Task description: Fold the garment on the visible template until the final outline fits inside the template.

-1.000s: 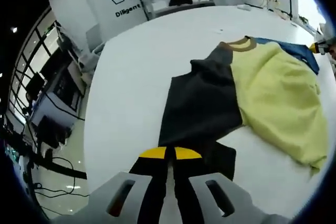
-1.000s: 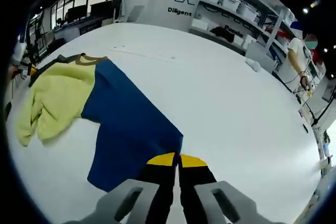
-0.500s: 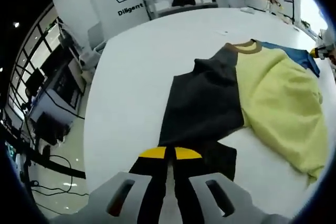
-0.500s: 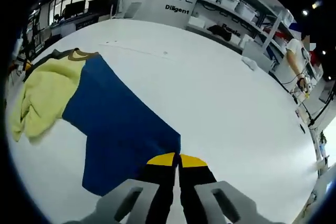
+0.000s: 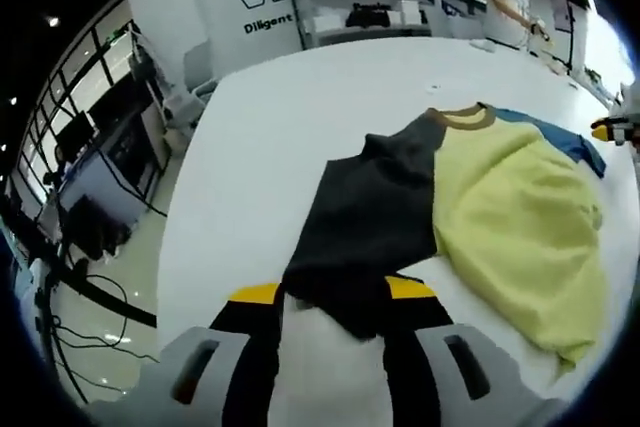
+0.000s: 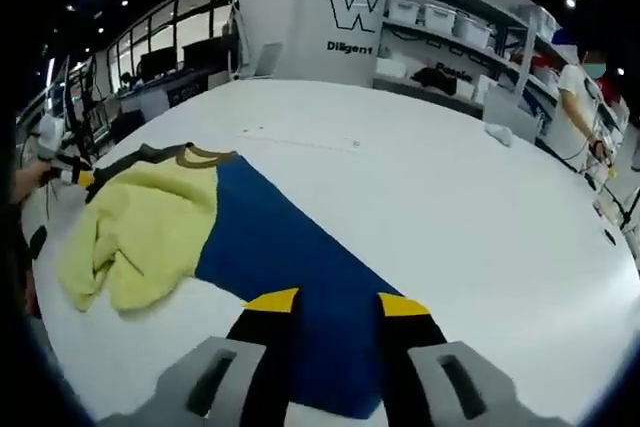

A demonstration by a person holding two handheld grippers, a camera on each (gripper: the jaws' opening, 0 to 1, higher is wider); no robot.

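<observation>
- Left gripper has its jaws spread wide; the grey sleeve of the shirt lies between them, with no visible grip.
- Right gripper is likewise spread wide over the blue sleeve, holding nothing.
- Shirt lies spread on the white surface, towards its near edge: yellow body bunched in the middle, grey sleeve on one side, blue sleeve on the other, tan collar pointing towards the far edge.
- Shelves beyond the far edge carry white bins; what is in them cannot be made out.
- A person stands near the shelves.
</observation>
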